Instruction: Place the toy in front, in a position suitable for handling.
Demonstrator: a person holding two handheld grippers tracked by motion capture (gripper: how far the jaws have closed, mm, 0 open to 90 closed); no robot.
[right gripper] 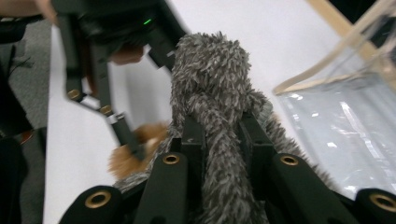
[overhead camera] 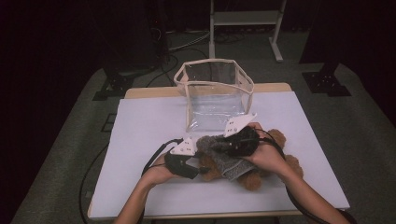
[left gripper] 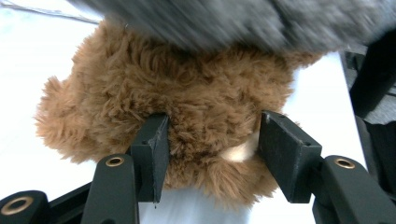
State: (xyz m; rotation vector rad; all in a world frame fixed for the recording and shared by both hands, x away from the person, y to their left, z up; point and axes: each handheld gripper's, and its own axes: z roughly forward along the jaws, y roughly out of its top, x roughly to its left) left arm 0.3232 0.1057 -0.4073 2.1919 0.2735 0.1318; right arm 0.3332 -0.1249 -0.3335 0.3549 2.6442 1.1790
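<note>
Clamping brown teddy bear (left gripper: pixel 187 107), left gripper (left gripper: pixel 210 154); right gripper (right gripper: pixel 223 140) pinched on grey garment (right gripper: pixel 212 79), seemingly unlabelled.

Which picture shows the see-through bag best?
The high view: the whole clear bag stands open on the table, behind the teddy bear. The right gripper view catches just one blurry corner of it. The left gripper view looks at brown fur instead.
</note>
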